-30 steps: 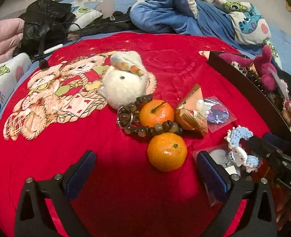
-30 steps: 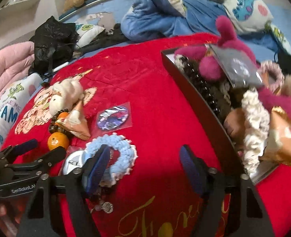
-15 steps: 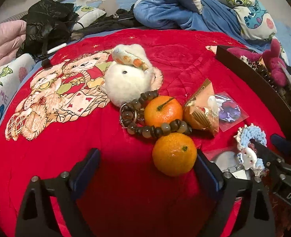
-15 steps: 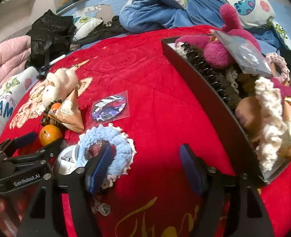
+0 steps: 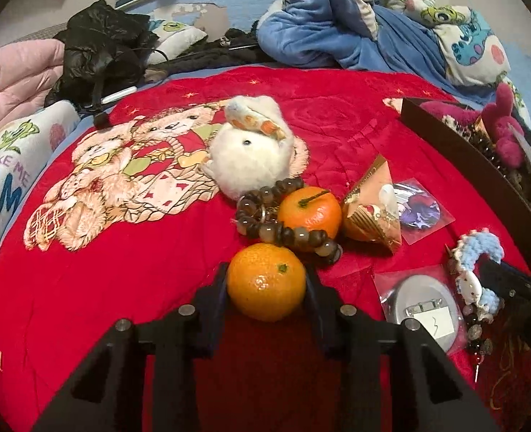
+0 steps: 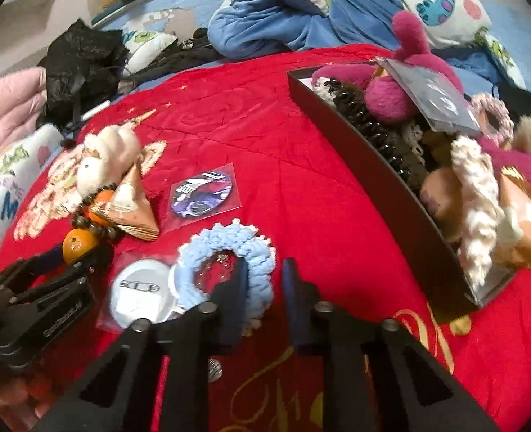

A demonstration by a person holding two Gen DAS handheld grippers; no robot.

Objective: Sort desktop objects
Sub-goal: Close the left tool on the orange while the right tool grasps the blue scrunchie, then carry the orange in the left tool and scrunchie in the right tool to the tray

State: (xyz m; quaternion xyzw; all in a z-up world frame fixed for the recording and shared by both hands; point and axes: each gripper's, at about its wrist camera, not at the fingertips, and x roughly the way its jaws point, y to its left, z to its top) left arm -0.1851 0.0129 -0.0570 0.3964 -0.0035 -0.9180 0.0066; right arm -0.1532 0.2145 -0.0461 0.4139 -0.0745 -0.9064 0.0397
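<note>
My left gripper (image 5: 266, 282) is shut on the near orange mandarin (image 5: 266, 280), which rests on the red blanket; it also shows in the right wrist view (image 6: 79, 245). A second mandarin (image 5: 310, 212) lies behind it inside a brown bead bracelet (image 5: 287, 232). My right gripper (image 6: 263, 280) has closed on the rim of the blue crochet scrunchie (image 6: 229, 244), one finger through its hole. The scrunchie also shows in the left wrist view (image 5: 476, 252). The black box (image 6: 391, 194) at the right holds plush toys and scrunchies.
A white plush (image 5: 251, 154), an orange pyramid packet (image 5: 373, 208), a bagged round badge (image 5: 418, 208) and a silver pin badge (image 5: 422, 304) lie on the blanket. Blue bedding (image 5: 337, 36) and a black bag (image 5: 99, 43) lie beyond it.
Both grippers have closed: the left around the near mandarin, the right onto the blue scrunchie's rim. Both moved forward a little.
</note>
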